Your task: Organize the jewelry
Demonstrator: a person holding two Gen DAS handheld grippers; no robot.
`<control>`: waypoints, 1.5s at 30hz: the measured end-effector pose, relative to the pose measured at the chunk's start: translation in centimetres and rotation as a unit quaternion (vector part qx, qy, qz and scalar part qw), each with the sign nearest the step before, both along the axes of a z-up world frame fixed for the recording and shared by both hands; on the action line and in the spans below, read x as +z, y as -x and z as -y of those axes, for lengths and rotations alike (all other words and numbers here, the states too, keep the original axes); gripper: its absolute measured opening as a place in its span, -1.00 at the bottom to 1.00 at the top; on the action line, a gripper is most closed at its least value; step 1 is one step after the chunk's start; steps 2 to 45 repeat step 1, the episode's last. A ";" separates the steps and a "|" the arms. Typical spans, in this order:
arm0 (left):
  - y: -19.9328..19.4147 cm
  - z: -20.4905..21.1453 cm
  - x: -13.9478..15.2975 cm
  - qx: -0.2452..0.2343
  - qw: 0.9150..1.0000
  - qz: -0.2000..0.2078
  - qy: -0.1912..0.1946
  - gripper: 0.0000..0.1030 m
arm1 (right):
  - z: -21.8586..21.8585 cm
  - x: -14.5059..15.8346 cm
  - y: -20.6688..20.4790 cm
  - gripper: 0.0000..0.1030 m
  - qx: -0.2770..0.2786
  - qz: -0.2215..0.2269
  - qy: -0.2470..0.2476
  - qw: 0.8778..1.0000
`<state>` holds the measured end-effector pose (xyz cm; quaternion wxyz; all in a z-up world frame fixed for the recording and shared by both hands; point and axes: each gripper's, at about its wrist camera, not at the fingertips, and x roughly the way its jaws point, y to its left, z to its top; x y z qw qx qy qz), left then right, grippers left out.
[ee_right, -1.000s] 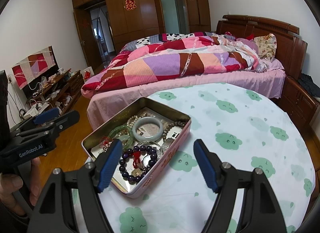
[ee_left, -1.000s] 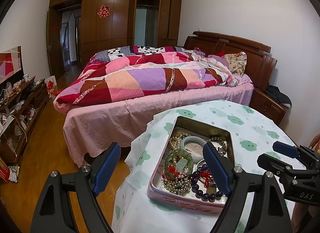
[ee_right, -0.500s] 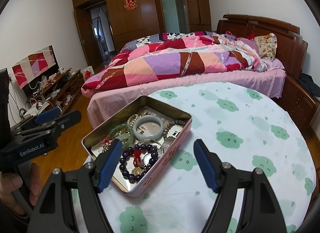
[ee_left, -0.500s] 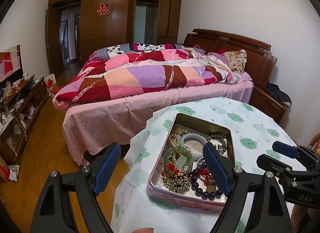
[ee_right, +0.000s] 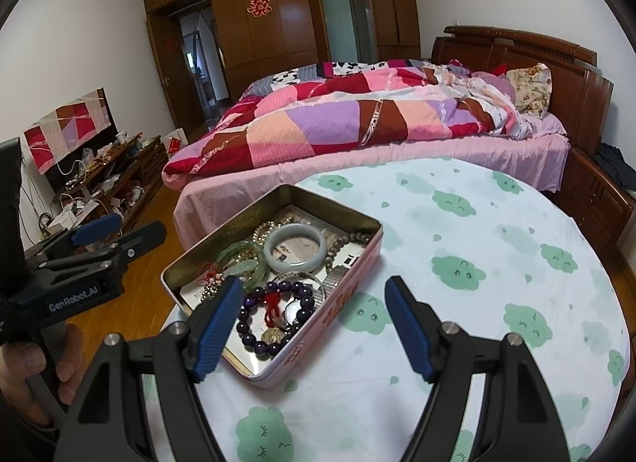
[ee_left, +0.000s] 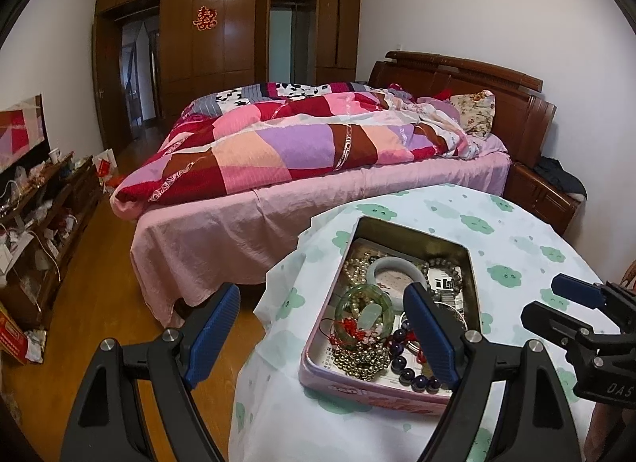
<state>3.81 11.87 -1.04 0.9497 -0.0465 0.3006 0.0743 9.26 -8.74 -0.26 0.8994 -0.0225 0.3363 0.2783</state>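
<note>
Both views sit marginally closer to the pink rectangular metal tin of tangled bracelets; left gripper and right gripper remain spread, empty (approach only, stage undetermined).

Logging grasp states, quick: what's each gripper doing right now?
Left gripper: open, holding nothing.
Right gripper: open, holding nothing.

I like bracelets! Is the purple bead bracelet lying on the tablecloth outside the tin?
No, the purple bead bracelet lies inside the tin.
</note>
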 end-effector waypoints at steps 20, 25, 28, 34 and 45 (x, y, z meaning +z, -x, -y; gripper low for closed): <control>0.0 -0.1 0.0 -0.001 1.000 0.000 0.002 0.64 | 0.1 0.0 -0.1 0.49 0.000 0.000 0.000 1.000; 0.0 -0.1 0.0 -0.001 1.000 0.000 0.002 0.64 | 0.1 0.0 -0.1 0.49 0.000 0.000 0.000 1.000; 0.0 -0.1 0.0 -0.001 1.000 0.000 0.002 0.64 | 0.1 0.0 -0.1 0.49 0.000 0.000 0.000 1.000; 0.0 -0.1 0.0 -0.001 1.000 0.000 0.002 0.64 | 0.1 0.0 -0.1 0.49 0.000 0.000 0.000 1.000; 0.0 -0.1 0.0 -0.001 1.000 0.000 0.002 0.64 | 0.1 0.0 -0.1 0.49 0.000 0.000 0.000 1.000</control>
